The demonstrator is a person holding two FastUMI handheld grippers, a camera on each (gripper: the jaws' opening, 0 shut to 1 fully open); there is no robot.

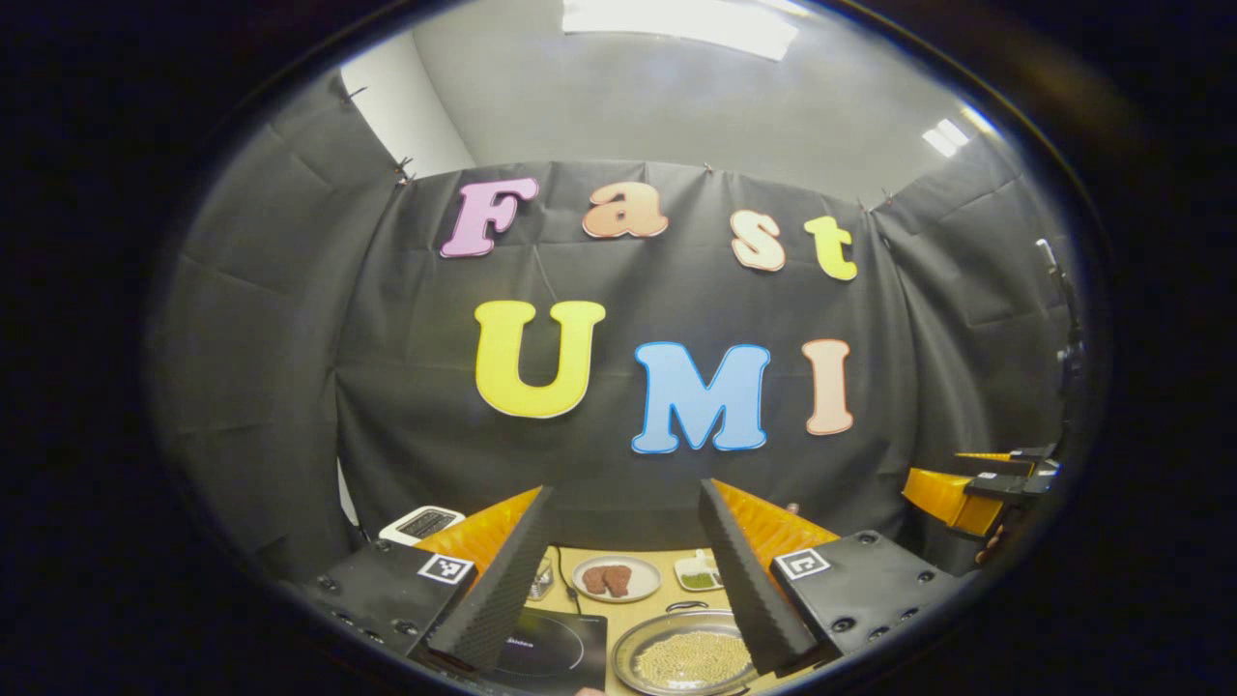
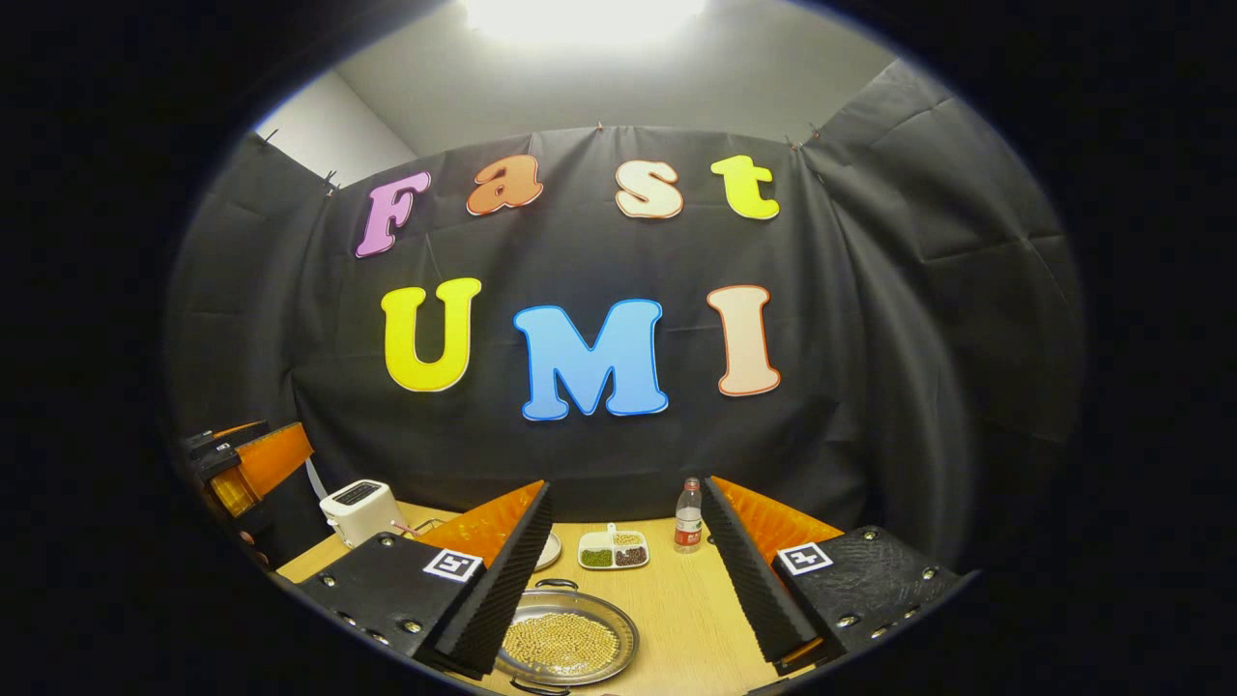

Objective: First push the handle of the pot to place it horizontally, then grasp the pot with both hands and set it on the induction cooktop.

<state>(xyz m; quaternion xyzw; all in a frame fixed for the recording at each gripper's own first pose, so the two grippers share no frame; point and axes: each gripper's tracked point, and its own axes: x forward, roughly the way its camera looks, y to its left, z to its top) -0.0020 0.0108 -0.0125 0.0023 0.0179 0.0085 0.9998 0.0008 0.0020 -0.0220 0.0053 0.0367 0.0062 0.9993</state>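
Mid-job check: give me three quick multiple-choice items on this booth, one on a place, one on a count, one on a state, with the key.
1. Where does the bottle stand?
A. at the table's far edge, by the wall
B. inside the pot
C. on the toaster

2. How many brown pieces lie on the plate?
A. none
B. two
C. five

3. How is the right tool?
A. open
B. shut on the pot
C. shut on the bottle

Key: 1 A, it stands upright at the back of the table. 2 B, two lie side by side. 3 A, its fingers stand wide apart above the pot, gripping nothing.
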